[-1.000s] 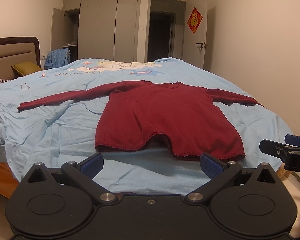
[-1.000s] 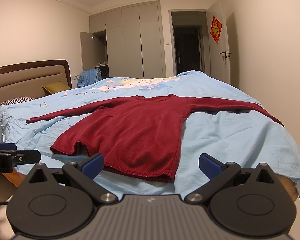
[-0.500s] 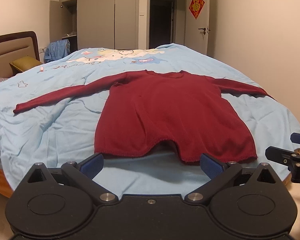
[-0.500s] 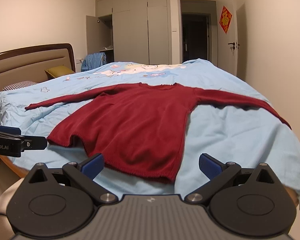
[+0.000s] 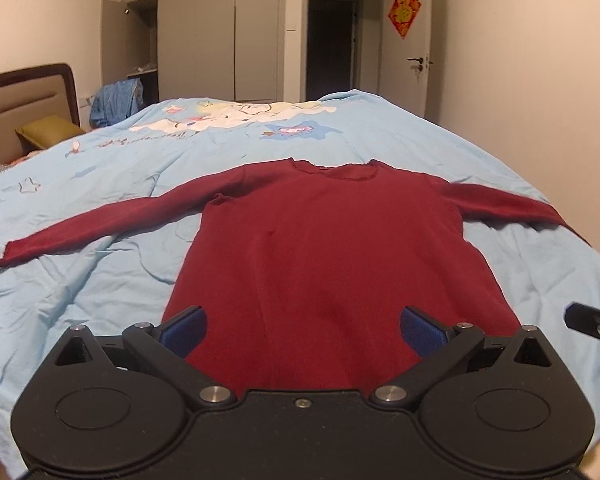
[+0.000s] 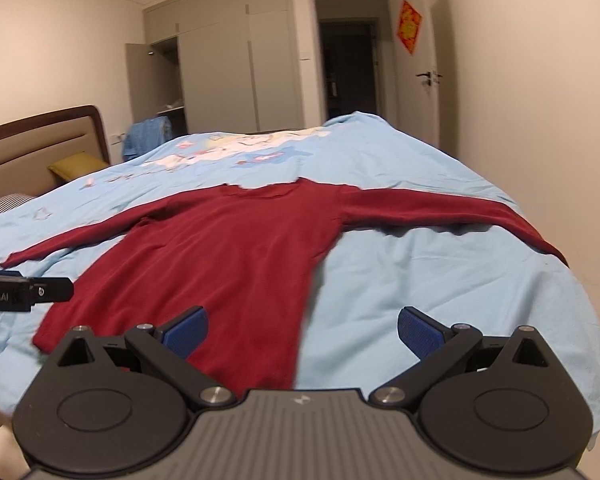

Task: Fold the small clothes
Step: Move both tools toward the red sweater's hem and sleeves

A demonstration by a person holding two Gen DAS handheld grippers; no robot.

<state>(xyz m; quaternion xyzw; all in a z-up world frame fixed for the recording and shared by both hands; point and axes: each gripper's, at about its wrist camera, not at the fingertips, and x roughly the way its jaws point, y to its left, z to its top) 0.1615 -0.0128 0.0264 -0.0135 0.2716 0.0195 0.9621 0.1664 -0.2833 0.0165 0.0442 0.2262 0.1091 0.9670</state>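
Our dark red long-sleeved knit sweater [image 5: 328, 256] lay flat near the light blue bed's [image 5: 80, 304] front edge; both hand-held grippers, left [image 5: 302, 330] and right [image 6: 302, 330], gaped empty; we judged pinching hem corners evenly best.

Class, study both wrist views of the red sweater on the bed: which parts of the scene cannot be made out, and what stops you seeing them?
1. Sweater hem: left wrist view, hidden behind the left gripper.
2. Sweater's right cuff: both views, hanging out of sight over the bed edge.
3. Open wardrobe contents: too small and dim.
4. Right wrist view: motion blur softens the fabric.
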